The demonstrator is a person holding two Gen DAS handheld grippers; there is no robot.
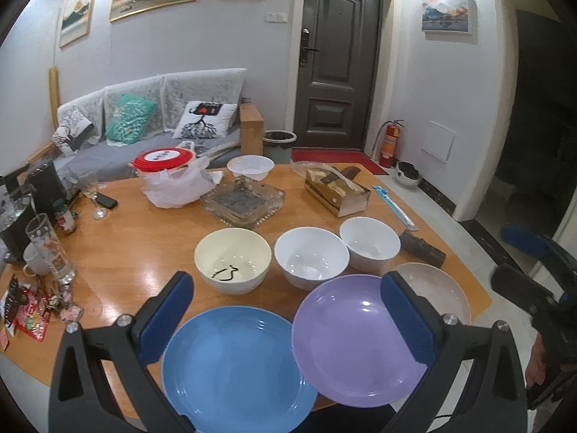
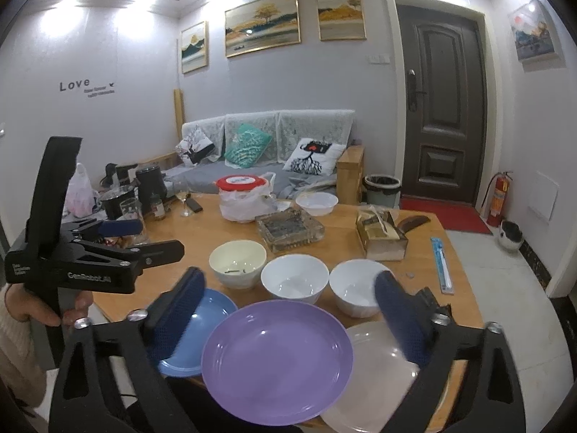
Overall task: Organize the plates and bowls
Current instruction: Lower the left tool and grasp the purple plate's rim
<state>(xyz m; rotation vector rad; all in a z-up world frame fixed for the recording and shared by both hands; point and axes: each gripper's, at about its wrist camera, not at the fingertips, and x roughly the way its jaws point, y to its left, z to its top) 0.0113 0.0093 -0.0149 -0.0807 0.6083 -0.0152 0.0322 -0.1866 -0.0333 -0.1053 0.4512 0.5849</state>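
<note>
A blue plate [image 1: 234,368], a purple plate [image 1: 357,339] and a pale pink plate [image 1: 438,290] lie in a row along the near edge of the wooden table [image 1: 144,252]; the purple plate overlaps the pink one. Behind them stand a cream bowl [image 1: 232,265] and two white bowls [image 1: 312,258] [image 1: 369,243]. My left gripper [image 1: 285,310] is open and empty above the blue and purple plates. My right gripper [image 2: 290,310] is open and empty above the purple plate [image 2: 277,361], with the blue plate [image 2: 205,332] on its left and the pink plate [image 2: 378,371] on its right.
Farther back are a glass ashtray [image 1: 243,200], a fourth white bowl [image 1: 250,167], a bagged red-lidded container [image 1: 166,169], a tissue box [image 1: 337,189], and glasses and a mug [image 1: 36,263] at the left. The left gripper body [image 2: 83,252] shows at the right wrist view's left.
</note>
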